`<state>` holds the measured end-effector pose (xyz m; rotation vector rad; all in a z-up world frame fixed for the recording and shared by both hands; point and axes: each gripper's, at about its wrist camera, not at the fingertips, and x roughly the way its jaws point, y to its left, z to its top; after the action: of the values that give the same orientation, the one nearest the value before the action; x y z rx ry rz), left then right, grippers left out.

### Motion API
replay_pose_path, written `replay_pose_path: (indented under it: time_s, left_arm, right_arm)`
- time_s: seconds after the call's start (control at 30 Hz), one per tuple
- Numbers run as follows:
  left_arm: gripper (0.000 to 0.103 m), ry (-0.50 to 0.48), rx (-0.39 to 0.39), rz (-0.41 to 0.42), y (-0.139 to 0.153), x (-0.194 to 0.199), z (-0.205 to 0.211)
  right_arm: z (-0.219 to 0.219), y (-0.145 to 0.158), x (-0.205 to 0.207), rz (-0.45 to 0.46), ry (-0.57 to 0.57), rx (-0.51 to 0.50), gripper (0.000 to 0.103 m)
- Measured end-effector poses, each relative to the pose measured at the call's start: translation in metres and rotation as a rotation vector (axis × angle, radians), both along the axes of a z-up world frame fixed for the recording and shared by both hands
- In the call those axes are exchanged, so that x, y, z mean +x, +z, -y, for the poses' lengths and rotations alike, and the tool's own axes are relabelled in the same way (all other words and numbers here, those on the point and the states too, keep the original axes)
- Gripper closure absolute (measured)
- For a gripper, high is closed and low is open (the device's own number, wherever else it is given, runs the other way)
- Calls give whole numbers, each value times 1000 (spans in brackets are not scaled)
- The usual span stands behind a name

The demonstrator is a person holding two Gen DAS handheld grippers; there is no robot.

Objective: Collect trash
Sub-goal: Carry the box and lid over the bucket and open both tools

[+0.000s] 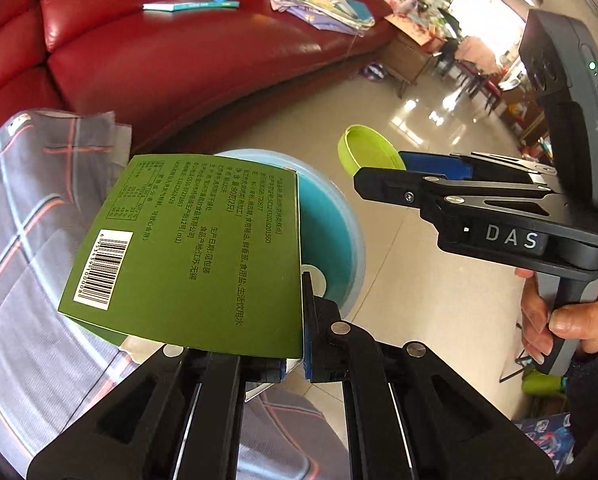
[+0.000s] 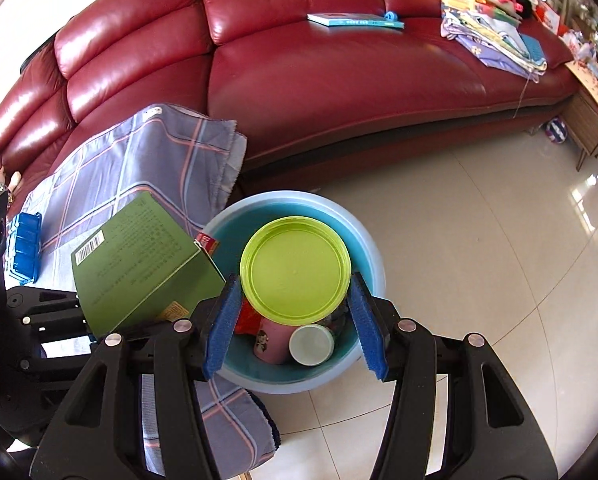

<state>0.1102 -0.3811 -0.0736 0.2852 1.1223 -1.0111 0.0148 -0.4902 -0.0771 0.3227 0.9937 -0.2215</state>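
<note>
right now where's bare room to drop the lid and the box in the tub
Crowded at the tub's near side: a pink cup and a white lid lie there with red wrappers. The far half, below the green lid, looks mostly bare blue. Bare floor lies right of the tub; the plaid cloth borders it left.

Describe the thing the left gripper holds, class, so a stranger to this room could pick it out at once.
Start at the red leather sofa, then drop to the blue basin on the tiled floor before it. Beside the basin's rim, over the checked cloth, the left gripper pinches a flat green carton: the only dark green thing, with a white barcode.
</note>
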Motion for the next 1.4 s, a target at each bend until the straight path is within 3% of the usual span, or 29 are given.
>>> replay_pose_path:
  time_s: [0.17, 0.2, 0.23, 0.3, 0.43, 0.53, 1.17, 1.23, 1.4]
  left_arm:
    - [93, -4, 21, -7, -10, 4, 14]
    - [81, 3, 30, -5, -12, 5, 15]
    - [60, 15, 39, -2, -13, 6, 16]
    - [35, 47, 36, 38, -10, 5, 12]
    - [13, 65, 18, 65, -7, 7, 8]
    - [9, 75, 15, 73, -4, 9, 5]
    - [5, 133, 28, 86, -3, 13, -29]
    - [4, 144, 26, 80, -3, 15, -35]
    - [4, 165, 20, 76, -1, 18, -48]
  right_arm:
    - [9, -9, 2, -16, -14, 8, 51]
    - [10, -11, 3, -19, -16, 9, 51]
    - [12, -13, 3, -21, -17, 11, 51]
    - [13, -16, 4, -26, -17, 15, 51]
    - [12, -21, 7, -35, -16, 19, 51]
    - [9, -22, 9, -37, -14, 18, 51]
    - [-15, -35, 23, -100, 48, 33, 49]
    - [-19, -34, 25, -102, 48, 23, 32]
    - [-26, -31, 28, -103, 43, 23, 25]
